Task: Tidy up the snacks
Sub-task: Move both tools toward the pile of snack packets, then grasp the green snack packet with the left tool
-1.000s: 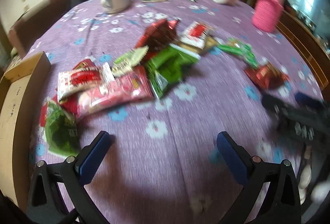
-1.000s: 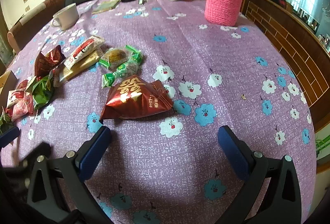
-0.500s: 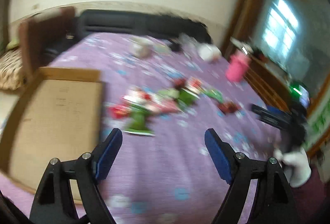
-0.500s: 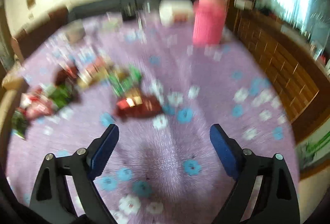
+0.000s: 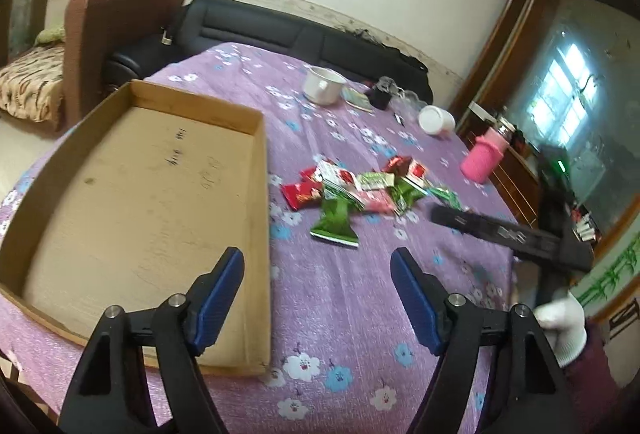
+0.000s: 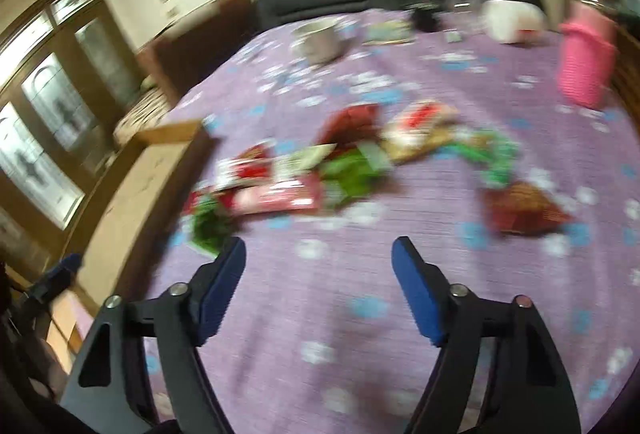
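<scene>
My left gripper (image 5: pixel 318 272) hung over the purple cloth (image 5: pixel 344 298), jaws part open and holding nothing; they had just been closing from wide. My right gripper (image 6: pixel 319 264) matched it, part open, empty, also just narrowed. A second ago both cameras sat low and close to the snacks; now both had pulled back and up, so no snack was picked yet. The snacks (image 5: pixel 360 190) lay in a loose pile at one o'clock from my left jaws. The box (image 5: pixel 258 162), a shallow cardboard tray, sat empty at ten o'clock, just beside the pile. Handwriting marked the box floor, too faint to read. Wrapper print was blurred and unreadable.
</scene>
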The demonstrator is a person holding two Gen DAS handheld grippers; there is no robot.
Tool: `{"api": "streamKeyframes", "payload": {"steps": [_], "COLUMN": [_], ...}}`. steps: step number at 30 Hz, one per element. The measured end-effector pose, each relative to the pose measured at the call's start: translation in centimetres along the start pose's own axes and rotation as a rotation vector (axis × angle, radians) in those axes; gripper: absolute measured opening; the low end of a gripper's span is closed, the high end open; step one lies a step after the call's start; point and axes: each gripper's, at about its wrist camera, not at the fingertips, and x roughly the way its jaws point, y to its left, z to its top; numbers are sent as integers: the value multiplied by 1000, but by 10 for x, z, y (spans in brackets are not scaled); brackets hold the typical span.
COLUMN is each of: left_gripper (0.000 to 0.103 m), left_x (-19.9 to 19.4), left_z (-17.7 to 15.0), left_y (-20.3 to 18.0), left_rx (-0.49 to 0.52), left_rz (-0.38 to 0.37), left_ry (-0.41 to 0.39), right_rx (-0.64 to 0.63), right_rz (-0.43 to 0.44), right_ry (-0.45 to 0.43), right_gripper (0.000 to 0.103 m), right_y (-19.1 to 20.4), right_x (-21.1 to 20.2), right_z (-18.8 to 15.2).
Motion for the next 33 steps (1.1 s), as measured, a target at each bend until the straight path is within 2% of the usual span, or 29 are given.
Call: {"api": "streamKeyframes", "payload": {"steps": [5,8,10,11,12,14,17,20,23,26,30,33], "left_gripper": [76,76,76,76,76,76,76,76,76,76,76,75], "left_x": [-1,1,4,5,6,9,16,26,42,65,101,122], "left_z": [-2,-1,0,1,2,4,7,16,33,49,62,72], "left_y": [3,4,4,3,3,-1,-9,-19,-34,-46,-49,-48], "left_rx": [11,27,41,46,53,72,106,137,187,239,250,264], "left_rz": [-20,-23,-20,-19,-18,-13,-10,-2,-4,42,39,43], "left_ry": [15,33,47,52,57,69,91,114,133,162,237,251], "right_rx": [-67,-71,-64,-56,-39,-23,-9,-14,2,39,121,161], "right_rz": [38,19,25,33,56,60,76,55,26,4,79,118], "right_ry": [79,132,155,166,170,150,107,57,20,5,-4,-31], "right_gripper": [76,71,57,43,36,34,32,27,27,27,27,32], "right_y": [51,65,67,67,65,59,43,24,0,-25,-54,-65], "right_x": [36,60,72,77,79,73,48,23,8,8,15,11], "right_z": [7,5,4,3,3,1,-5,-9,-11,-15,-21,-17]}}
